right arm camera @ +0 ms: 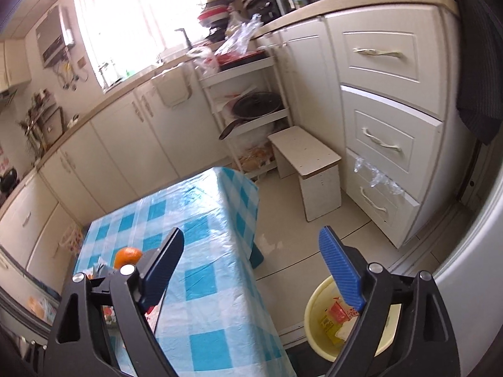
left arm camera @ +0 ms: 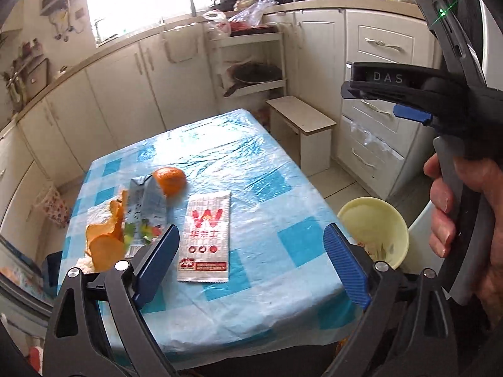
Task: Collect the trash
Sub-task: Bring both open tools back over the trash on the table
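On the blue checked table (left arm camera: 267, 163) lie a white paper packet (left arm camera: 206, 238) with a red W, an orange peel half (left arm camera: 169, 180), a small carton (left arm camera: 146, 207) and more orange peels (left arm camera: 105, 238). My left gripper (left arm camera: 251, 251) hangs open over the table's near side, nothing between its fingers. A yellow bin (left arm camera: 371, 202) stands on the floor to the right of the table. My right gripper (right arm camera: 251, 245) is open and empty over the table's right edge; the bin (right arm camera: 314, 301) below it holds wrappers (right arm camera: 339, 311). The peel half (right arm camera: 127, 256) shows at left.
A hand (left arm camera: 456, 204) holds the right gripper at the right of the left wrist view. A low white stool (right arm camera: 308, 163) stands beyond the table. Cream cabinets and drawers (right arm camera: 386, 144) line the walls. A white rack (right arm camera: 251, 106) holds pans.
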Available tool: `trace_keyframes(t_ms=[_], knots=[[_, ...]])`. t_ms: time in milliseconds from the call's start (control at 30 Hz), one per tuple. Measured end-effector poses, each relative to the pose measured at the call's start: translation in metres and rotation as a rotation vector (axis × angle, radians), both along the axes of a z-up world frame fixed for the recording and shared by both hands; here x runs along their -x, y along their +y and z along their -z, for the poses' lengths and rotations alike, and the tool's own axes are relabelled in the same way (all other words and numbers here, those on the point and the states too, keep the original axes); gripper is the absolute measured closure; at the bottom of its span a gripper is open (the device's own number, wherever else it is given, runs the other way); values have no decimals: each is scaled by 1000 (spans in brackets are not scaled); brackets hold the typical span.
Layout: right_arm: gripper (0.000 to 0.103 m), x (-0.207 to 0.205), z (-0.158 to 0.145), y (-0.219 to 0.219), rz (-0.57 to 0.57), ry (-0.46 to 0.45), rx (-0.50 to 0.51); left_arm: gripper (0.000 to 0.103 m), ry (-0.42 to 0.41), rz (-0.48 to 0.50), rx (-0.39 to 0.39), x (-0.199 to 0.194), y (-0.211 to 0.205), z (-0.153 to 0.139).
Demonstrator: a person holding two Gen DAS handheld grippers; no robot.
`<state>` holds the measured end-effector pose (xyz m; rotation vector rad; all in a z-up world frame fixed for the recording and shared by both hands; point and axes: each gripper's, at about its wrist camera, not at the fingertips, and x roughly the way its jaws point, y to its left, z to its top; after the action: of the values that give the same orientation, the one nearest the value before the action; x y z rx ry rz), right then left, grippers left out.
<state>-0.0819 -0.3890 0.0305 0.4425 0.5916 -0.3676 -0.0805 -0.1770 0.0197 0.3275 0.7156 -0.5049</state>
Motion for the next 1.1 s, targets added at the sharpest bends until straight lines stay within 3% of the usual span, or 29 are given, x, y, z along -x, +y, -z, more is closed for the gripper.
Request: trace_keyframes(t_ms=[533, 833, 1100], knots=[[18, -67, 15, 91, -183, 64, 36, 13, 120, -241, 43, -52, 89, 20], [18, -79, 25, 112, -231, 99, 49, 12, 152, -298, 51, -64, 112, 24], [18, -78, 26, 109, -228, 109, 39, 12, 148, -294, 38, -64, 109, 25]])
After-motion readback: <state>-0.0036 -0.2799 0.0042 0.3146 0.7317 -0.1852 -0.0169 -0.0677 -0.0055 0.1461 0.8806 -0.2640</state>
